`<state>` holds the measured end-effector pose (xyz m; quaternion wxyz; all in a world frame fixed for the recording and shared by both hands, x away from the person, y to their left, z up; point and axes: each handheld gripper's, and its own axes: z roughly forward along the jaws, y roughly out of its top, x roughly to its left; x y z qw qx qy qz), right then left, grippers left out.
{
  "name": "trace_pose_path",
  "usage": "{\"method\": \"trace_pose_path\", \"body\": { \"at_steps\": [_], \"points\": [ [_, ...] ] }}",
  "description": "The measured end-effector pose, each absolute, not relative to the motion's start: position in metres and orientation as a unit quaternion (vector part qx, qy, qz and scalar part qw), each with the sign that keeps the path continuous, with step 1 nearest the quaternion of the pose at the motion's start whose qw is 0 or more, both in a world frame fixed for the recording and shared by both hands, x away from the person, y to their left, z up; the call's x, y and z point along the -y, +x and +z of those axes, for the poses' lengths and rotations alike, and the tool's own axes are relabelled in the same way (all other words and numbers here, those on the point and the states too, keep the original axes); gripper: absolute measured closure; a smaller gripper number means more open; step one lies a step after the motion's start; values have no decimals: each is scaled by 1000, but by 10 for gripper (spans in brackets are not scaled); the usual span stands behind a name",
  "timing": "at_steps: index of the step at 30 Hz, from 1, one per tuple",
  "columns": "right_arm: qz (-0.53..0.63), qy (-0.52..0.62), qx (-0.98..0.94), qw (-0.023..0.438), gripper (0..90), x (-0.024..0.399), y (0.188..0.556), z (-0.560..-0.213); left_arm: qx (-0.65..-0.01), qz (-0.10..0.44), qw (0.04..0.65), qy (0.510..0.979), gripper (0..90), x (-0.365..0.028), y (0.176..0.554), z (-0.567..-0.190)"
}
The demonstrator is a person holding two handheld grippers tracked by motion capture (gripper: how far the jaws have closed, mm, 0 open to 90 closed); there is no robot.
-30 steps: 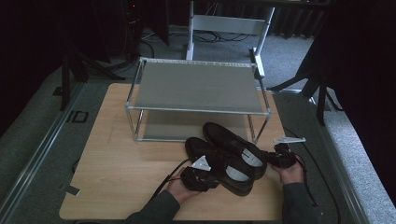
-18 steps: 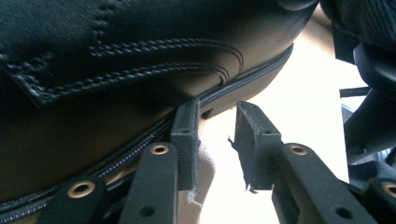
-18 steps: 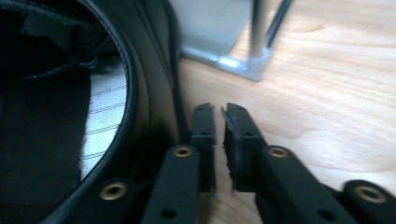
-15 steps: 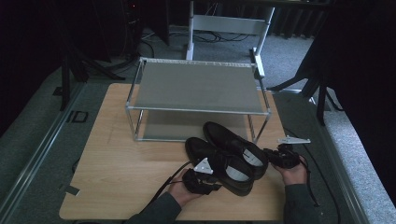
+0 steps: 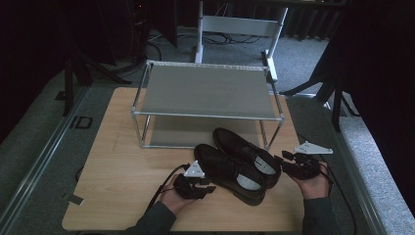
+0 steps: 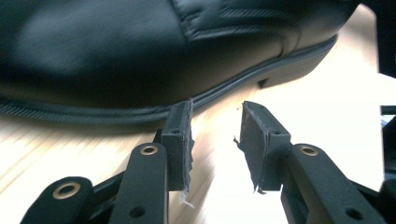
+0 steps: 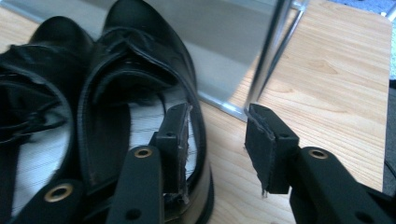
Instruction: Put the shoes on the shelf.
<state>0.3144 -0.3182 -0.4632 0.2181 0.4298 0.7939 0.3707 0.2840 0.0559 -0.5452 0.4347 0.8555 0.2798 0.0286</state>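
We are releasing 2 black shoes on the tabletop before the rack. Both the left gripper and right gripper have just been opening, nothing clamped. We are backing straight away, avoiding nudging either shoe.

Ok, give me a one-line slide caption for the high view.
Both grippers, left and right, flank a pair of black shoes before a two-tier rack, jaws open.
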Motion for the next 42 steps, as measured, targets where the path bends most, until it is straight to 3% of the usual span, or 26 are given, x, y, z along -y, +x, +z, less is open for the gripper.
{"method": "trace_pose_path", "body": {
  "at_steps": [5,17,42],
  "points": [
    [362,418,-803,222,573,307,306,-457,-297,33,430,852,633,-73,281,-546],
    [329,388,-844,169,556,284,298,-451,-332,51,431,838,633,-94,283,-542],
    [249,363,-889,124,578,256,302,-456,-337,52,422,840,632,-93,283,-546]
  ]
}}
